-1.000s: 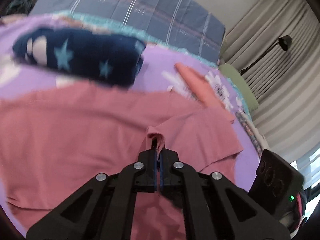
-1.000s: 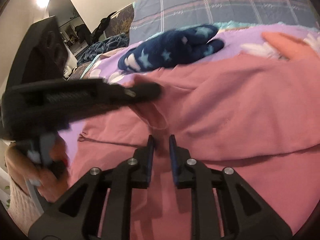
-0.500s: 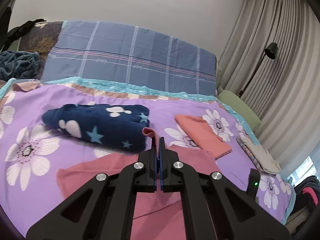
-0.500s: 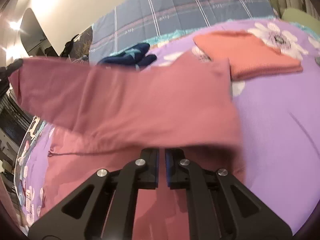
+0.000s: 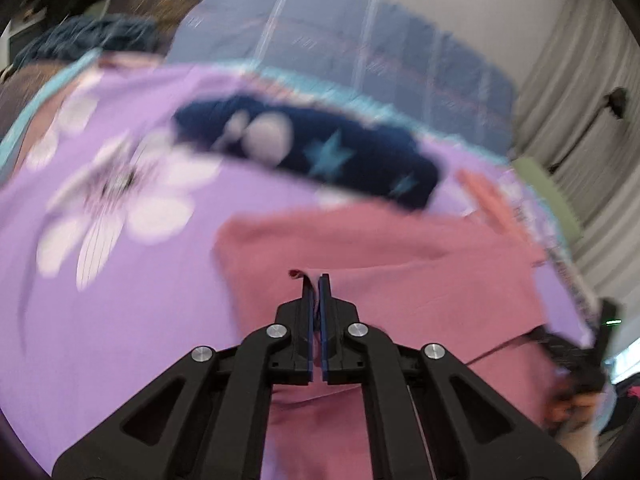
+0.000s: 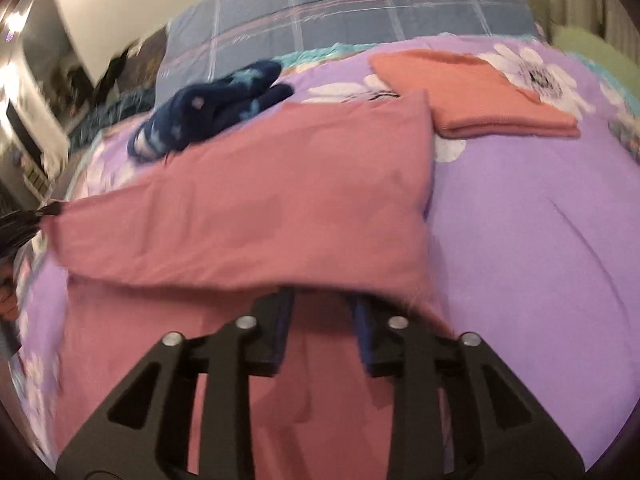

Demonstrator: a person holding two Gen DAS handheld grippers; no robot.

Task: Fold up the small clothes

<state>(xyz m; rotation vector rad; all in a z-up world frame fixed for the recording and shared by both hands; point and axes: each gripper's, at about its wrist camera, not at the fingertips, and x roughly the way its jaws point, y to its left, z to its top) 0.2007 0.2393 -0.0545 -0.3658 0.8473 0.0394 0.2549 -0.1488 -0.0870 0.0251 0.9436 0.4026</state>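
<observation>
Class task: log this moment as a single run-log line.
step: folding pink garment | left gripper: shut on garment corner | right gripper: open, tips under fold | surface: purple bedspread

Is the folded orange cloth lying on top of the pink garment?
No, the folded orange cloth lies apart on the purple bedspread, beside the pink garment.

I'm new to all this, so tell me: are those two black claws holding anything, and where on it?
The left gripper pinches the pink garment by a corner of its folded-over layer. The right gripper looks open, its fingertips hidden under the garment's edge.
</observation>
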